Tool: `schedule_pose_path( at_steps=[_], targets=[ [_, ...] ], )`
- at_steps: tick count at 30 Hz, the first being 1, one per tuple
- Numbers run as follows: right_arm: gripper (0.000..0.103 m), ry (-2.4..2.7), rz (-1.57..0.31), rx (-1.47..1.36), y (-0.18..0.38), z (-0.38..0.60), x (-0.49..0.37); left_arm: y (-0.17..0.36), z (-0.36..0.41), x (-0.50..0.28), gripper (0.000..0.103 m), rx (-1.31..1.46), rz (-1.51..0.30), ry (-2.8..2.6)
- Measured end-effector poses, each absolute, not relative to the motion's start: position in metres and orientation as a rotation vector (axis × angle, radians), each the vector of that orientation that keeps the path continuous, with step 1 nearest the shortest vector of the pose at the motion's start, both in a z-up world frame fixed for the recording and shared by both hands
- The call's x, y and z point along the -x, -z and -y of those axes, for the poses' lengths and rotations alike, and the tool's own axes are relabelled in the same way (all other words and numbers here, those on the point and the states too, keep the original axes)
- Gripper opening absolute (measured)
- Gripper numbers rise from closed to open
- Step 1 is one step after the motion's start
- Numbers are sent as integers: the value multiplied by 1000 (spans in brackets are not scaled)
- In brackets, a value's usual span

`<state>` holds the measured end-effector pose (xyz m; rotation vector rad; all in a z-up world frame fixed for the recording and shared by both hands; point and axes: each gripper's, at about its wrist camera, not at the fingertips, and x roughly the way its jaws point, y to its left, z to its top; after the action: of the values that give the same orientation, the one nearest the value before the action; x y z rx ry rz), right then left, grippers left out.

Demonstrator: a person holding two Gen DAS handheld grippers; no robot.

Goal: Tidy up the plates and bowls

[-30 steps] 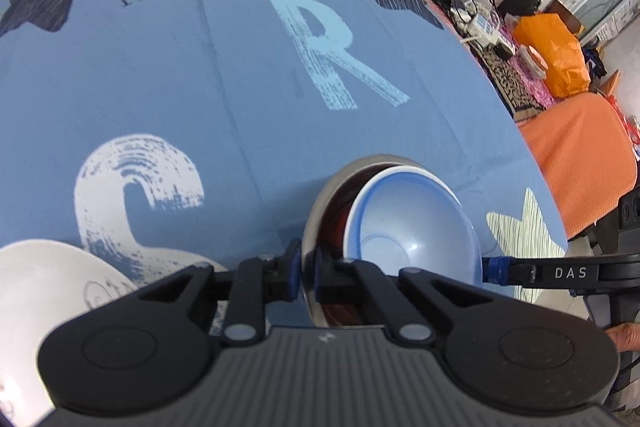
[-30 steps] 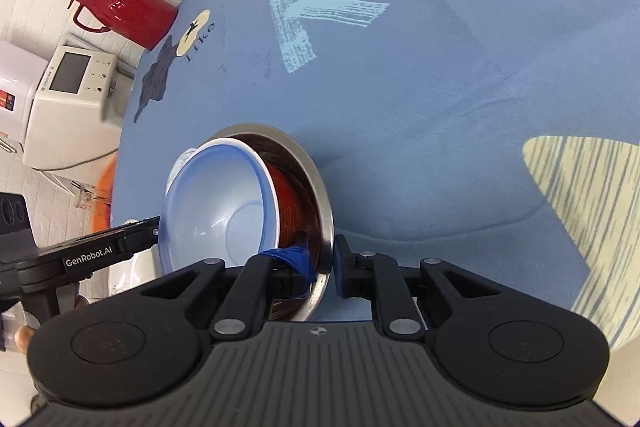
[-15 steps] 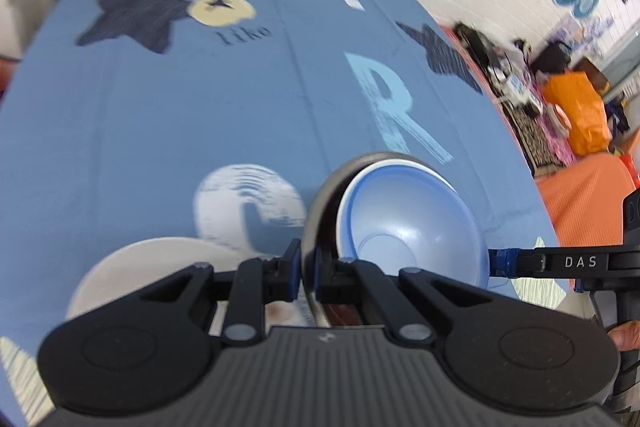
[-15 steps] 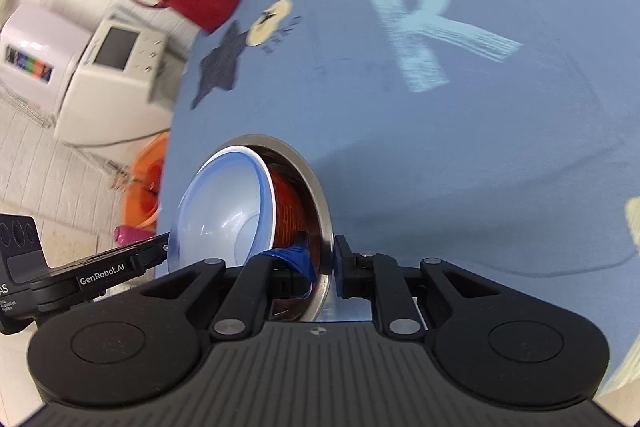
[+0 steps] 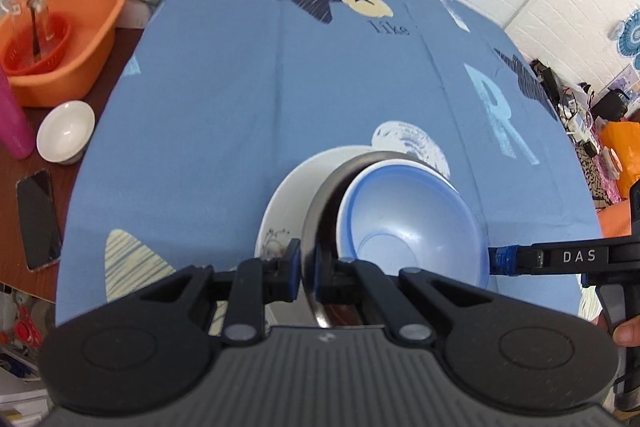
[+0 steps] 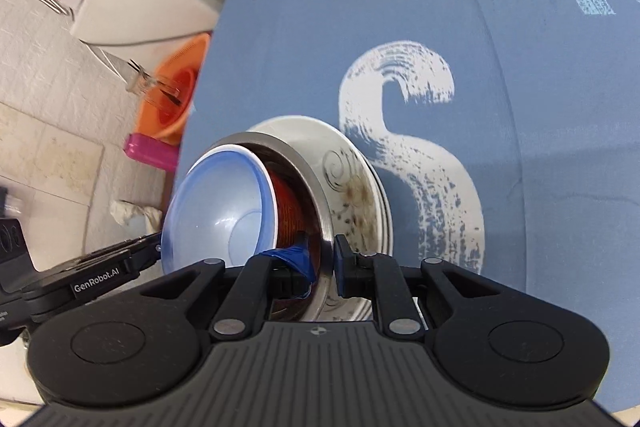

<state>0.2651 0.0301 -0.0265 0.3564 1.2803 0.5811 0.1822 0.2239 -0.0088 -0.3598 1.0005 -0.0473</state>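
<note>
1. Across the desk (image 5: 248, 99) lies a blue cloth printed with pale letters and dark stars, and it carries the crockery.
2. Near the desk's front edge sits a wide white ceramic plate with a brown swirl pattern (image 5: 276, 223) (image 6: 356, 183), flat on the cloth with its face up, over the white printed letter.
3. Above that plate is a round stainless-steel bowl (image 5: 320, 195) (image 6: 316, 187), tipped well off level so that its mouth faces sideways. Whether it touches the plate cannot be told.
4. Inside the steel bowl nests a dark red-brown bowl (image 6: 292, 211), and inside that a pale blue plastic bowl with a white rim (image 5: 408, 219) (image 6: 224, 207), leaning out of the stack with its mouth tilted the same way.
5. At the steel rim, the left hand-held gripper (image 5: 307, 269) (image 6: 158, 247) is pinched narrowly, one finger outside and one inside.
6. On the opposite side of the rim, the right hand-held gripper (image 6: 322, 263) (image 5: 494, 259) is clamped likewise.
7. Off the cloth to the left stand an orange plastic basin (image 5: 80, 39), a small white bowl (image 5: 64, 131) and a black phone (image 5: 38, 219).
</note>
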Motion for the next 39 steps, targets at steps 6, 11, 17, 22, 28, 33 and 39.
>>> schedule_pose_path(
  at_steps=[6,11,17,22,28,33,39],
  targets=[
    [0,-576,-1249,-290,27,-33,-265,20,-227,-186,0,370,-1004,68],
    [2,-574,-1256,-228,28,-37,-266,23,-229,-185,0,371,-1004,70],
    [4,-571,-1202,-210,19,-34,-267,9,-235,-181,28,331,-946,36],
    [8,-565,-1129,-223,5,-21,-267,-11,-247,-175,52,377,-877,39],
    [11,-513,-1008,-241,-5,6,-246,-35,-226,-159,53,384,-790,61],
    [14,-420,-916,-241,-5,24,-206,-47,-195,-134,57,374,-682,72],
    [19,-433,-750,-452,9,46,-165,-51,-154,-88,58,290,-548,-17]
  ],
)
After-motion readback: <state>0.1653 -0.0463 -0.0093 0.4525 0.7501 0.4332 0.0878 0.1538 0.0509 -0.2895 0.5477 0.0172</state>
